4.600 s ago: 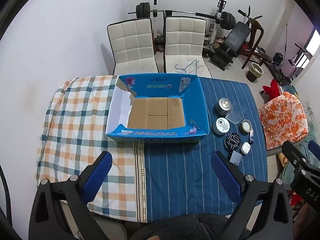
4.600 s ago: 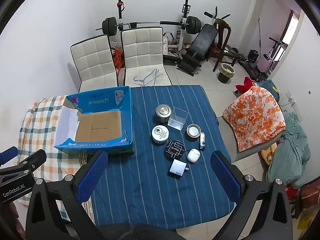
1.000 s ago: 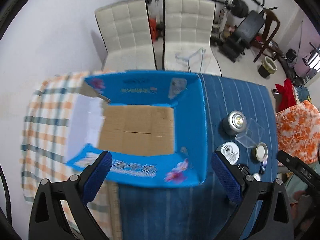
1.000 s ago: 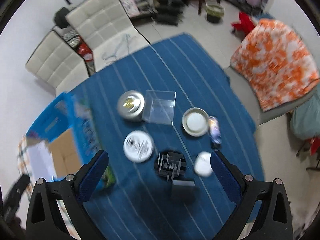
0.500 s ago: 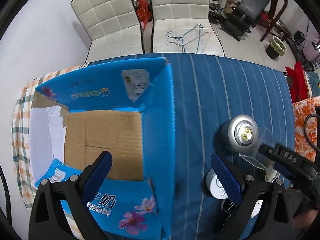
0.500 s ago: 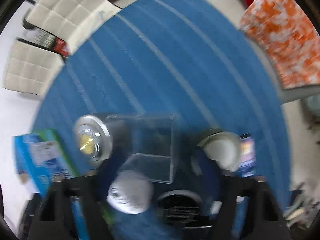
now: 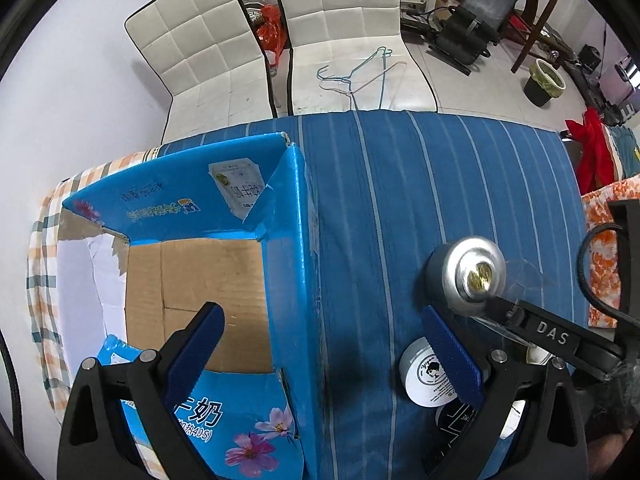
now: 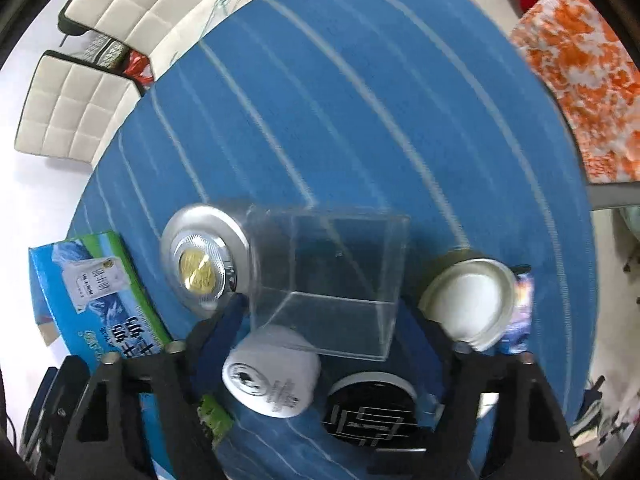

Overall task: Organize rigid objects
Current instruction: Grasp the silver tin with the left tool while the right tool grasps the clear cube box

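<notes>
An open blue cardboard box [image 7: 298, 240] with a bare cardboard floor stands on the left of the table. My left gripper [image 7: 324, 352] hangs open above its right wall, holding nothing. To the right sit a silver tin with a gold centre [image 7: 468, 276] [image 8: 204, 264], a white round tin [image 8: 272, 376] and a black round case [image 8: 368, 416]. A clear plastic box [image 8: 332, 276] lies between the blue fingers [image 8: 230, 320] of my right gripper [image 8: 324, 316], which press on its two sides.
A shallow white-lined tin [image 8: 468, 304] and a small blue packet [image 8: 520, 308] lie right of the clear box. Blue striped cloth [image 7: 400, 200] covers the table. Two white chairs [image 7: 208, 40] stand behind it and an orange-patterned cloth [image 8: 580, 60] lies to the right.
Both grippers dropped closer to the table. The left drifted right along the blue box. The right came down over the clear box and its fingers narrowed onto it.
</notes>
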`<move>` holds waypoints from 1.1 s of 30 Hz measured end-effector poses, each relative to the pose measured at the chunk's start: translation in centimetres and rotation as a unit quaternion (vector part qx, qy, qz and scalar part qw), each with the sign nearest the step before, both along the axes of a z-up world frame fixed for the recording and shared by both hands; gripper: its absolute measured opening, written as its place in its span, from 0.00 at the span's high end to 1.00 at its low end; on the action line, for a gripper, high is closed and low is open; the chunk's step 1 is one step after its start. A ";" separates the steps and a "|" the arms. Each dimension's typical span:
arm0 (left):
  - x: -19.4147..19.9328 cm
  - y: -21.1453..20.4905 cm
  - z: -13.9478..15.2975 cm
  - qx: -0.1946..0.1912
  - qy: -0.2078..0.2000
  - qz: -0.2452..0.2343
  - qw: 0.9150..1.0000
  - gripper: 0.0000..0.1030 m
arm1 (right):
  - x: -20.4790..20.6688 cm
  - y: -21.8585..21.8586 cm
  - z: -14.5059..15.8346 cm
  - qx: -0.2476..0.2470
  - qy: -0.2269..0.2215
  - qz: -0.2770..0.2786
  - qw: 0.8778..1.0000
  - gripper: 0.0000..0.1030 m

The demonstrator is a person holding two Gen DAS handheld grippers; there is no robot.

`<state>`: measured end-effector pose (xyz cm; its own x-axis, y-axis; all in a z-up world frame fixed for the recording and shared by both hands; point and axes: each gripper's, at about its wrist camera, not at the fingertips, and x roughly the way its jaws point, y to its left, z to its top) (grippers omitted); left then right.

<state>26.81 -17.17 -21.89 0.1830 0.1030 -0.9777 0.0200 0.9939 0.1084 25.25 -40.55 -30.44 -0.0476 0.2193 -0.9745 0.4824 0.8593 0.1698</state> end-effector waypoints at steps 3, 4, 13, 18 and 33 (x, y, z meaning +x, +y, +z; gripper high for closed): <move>0.1 -0.1 -0.2 0.001 -0.003 0.000 1.000 0.01 | -0.1 -0.4 0.1 -0.033 0.005 0.018 0.999 0.32; 0.2 -0.2 -0.3 0.002 -0.002 0.000 1.000 0.01 | -0.1 -0.4 -0.2 -0.031 0.008 0.020 0.999 0.32; 0.5 -2.4 -0.8 -0.009 0.010 -0.021 1.000 0.01 | 1.7 -1.7 1.0 -0.069 -0.010 0.049 0.996 0.33; 1.5 -5.0 -1.1 -0.059 0.024 -0.045 0.997 0.01 | 1.2 -4.0 1.7 -0.089 -0.008 0.051 0.995 0.33; 4.6 -12.0 -12.4 -0.044 0.152 -0.095 0.983 0.02 | 0.2 -8.1 -2.7 -0.070 0.025 0.021 0.997 0.32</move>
<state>31.43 -29.16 -34.32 -0.1106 0.0078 -0.9938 0.2251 0.9742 -0.0174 25.43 -48.63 -33.17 -0.1026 0.0778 -0.9917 0.4500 0.8927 0.0235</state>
